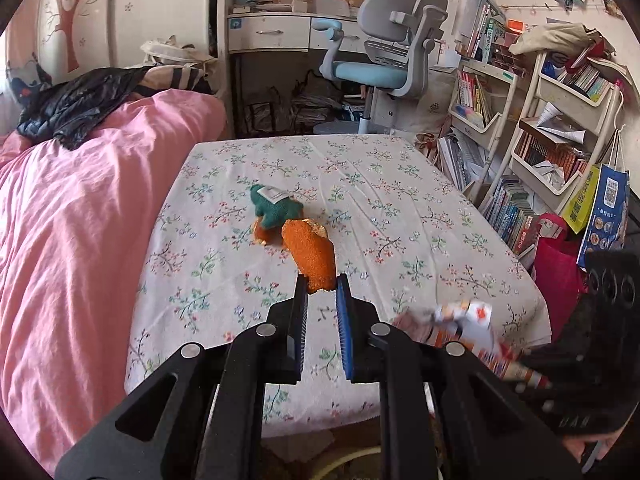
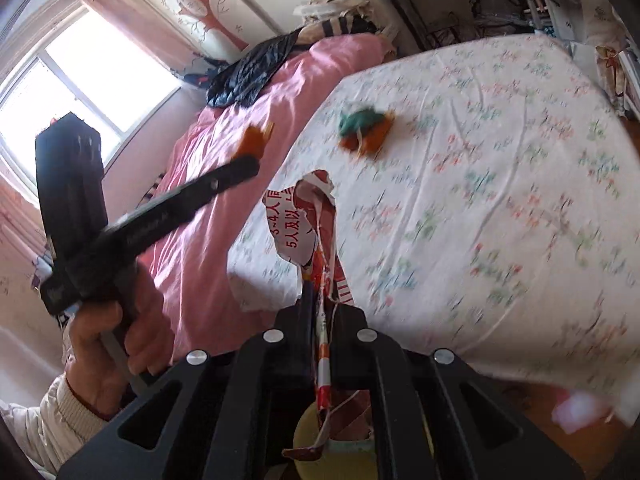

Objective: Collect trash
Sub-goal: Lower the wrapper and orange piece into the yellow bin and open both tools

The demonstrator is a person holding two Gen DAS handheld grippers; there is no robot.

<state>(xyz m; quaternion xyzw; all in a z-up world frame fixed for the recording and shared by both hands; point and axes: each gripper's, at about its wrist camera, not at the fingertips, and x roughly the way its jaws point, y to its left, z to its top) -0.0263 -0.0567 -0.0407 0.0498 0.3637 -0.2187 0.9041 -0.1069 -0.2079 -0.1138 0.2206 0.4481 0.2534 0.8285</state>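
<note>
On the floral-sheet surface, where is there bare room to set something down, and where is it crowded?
The floral sheet is bare along its far edge toward the desk chair and down its right side by the bookshelves. The middle is taken by the green and orange scraps; both loaded grippers crowd the near edge. The pink quilt borders the left.

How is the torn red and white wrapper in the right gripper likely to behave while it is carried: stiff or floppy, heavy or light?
Probably floppy: the wrapper is crumpled and torn, and a strip trails below the right gripper. Likely very light, being a thin printed sheet. It may tear further or slip, since only a narrow part sits between the shut jaws.
</note>
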